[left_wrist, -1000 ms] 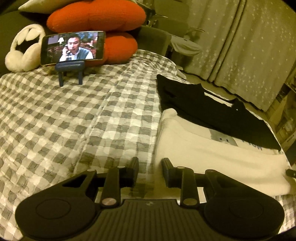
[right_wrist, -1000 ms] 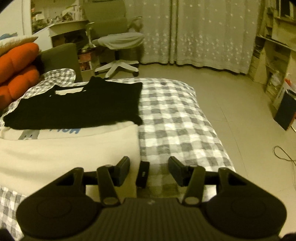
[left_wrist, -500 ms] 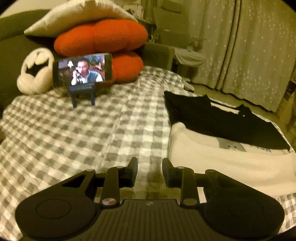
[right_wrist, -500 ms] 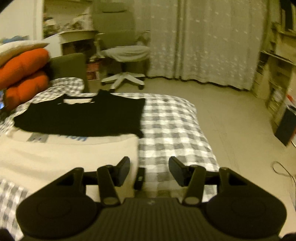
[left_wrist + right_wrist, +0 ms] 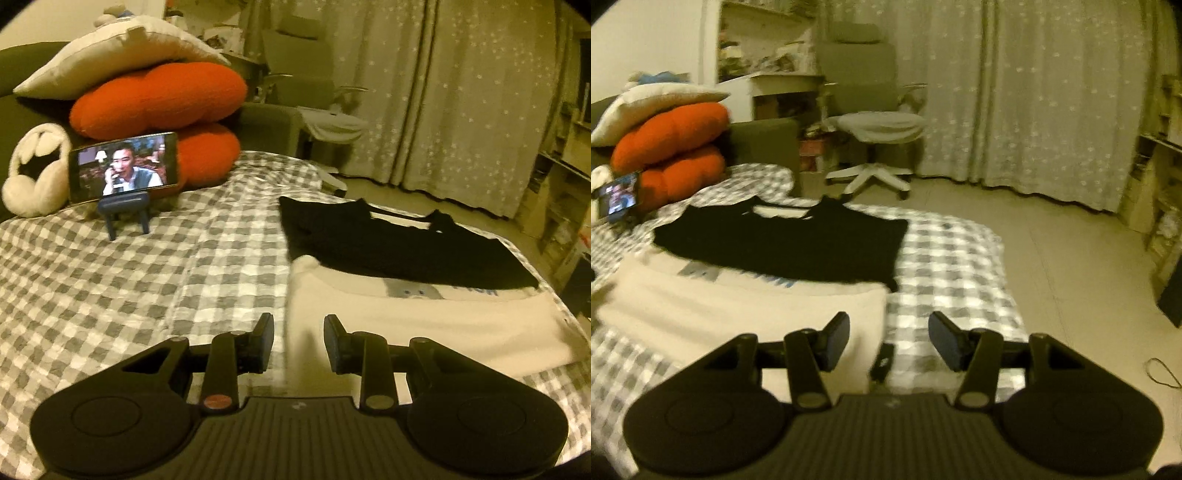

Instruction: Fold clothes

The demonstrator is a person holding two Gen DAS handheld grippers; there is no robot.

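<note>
Clothes lay folded on the checked bed (image 5: 129, 280): we saw a white shirt (image 5: 424, 325) nearest us and a black garment (image 5: 399, 247) lapping over its far edge. Our left claw (image 5: 298, 341) hung above the white shirt's left edge, its fingers apart and holding nothing. Our right claw (image 5: 889, 338) hung over the shirt's right edge, fingers wide apart and empty too, with a small dark object (image 5: 882, 362) lying on the bed below it. A phone (image 5: 123, 166) on a stand played beside orange cushions (image 5: 159, 99).
</note>
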